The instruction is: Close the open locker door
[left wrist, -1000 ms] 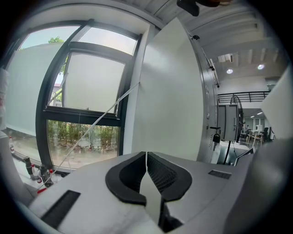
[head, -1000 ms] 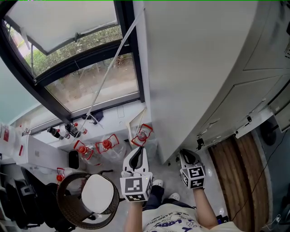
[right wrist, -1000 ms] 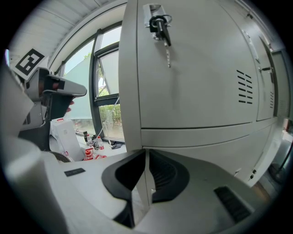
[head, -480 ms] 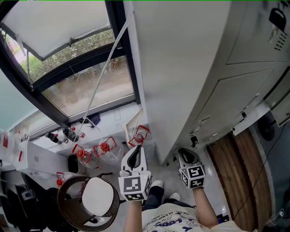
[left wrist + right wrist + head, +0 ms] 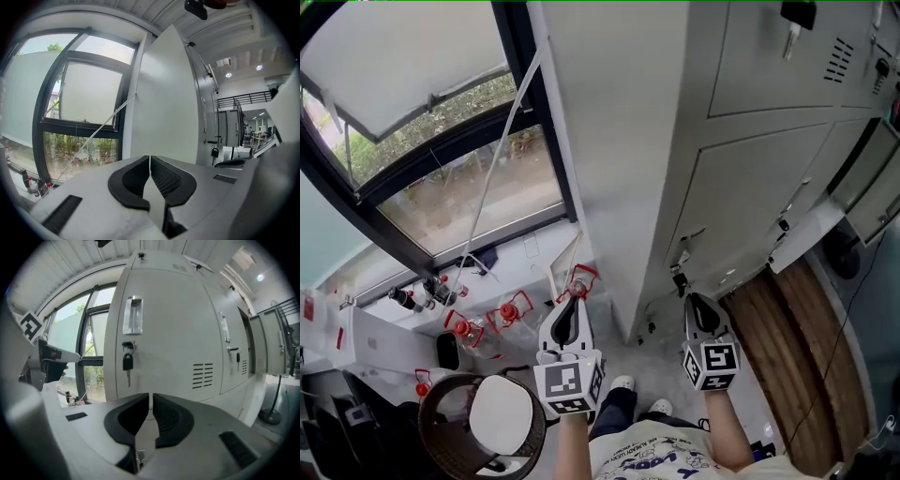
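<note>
Right gripper (image 5: 694, 302) near locker (image 5: 619, 141) edge

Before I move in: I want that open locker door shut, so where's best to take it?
Probably the free vertical edge of the open locker door, approached from its outer face with the right gripper. It's a thin flat panel swung out from the row; that gripper is nearer, though shut.

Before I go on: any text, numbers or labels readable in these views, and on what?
None can be read.
On the shirt: printed lettering, too small and cut off to read.
On the left gripper and right gripper cubes: square marker patterns only, no letters.
On the nearest locker door: no number or label shows.
On the bottles by the window: any print too small.
</note>
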The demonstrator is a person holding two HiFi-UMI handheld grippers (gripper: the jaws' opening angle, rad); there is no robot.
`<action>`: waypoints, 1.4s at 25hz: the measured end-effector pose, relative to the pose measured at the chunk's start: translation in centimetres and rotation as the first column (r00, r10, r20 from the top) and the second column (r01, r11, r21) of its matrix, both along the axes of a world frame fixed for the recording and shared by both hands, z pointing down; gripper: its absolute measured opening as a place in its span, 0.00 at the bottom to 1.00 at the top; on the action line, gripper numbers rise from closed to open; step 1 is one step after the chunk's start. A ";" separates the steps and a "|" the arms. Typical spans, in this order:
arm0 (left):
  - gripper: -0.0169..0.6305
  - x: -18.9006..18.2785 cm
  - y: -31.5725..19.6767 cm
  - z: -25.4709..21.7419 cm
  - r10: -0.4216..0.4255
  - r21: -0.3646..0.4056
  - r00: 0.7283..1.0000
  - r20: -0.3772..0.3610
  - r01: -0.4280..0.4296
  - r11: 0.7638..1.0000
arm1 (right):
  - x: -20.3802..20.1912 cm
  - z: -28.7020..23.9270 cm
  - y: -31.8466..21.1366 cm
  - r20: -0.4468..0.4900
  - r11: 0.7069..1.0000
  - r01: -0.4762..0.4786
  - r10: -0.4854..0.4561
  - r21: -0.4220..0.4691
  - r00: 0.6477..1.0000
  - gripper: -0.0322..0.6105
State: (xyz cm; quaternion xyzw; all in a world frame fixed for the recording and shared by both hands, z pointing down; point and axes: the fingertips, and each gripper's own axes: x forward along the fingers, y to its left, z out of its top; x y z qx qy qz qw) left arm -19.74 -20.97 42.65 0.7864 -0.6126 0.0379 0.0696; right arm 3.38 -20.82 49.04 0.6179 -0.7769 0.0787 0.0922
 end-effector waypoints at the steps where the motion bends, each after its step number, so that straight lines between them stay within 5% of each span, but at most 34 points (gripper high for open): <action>1: 0.05 0.1 0.0 -0.2 0.001 0.005 1.000 0.000 -0.001 1.000 | 0.4 -0.9 0.1 0.003 1.000 -0.012 0.012 0.021 1.000 0.08; 14: 0.05 2.0 0.4 -3.0 0.024 0.067 1.000 0.000 -0.024 0.997 | 2.5 -7.4 1.4 0.002 0.982 -0.051 0.051 0.183 0.999 0.04; 35: 0.05 3.6 1.1 -4.2 0.042 0.094 0.999 -0.006 -0.041 0.995 | 4.0 -9.7 2.4 -0.019 0.967 -0.083 0.090 0.242 0.996 0.04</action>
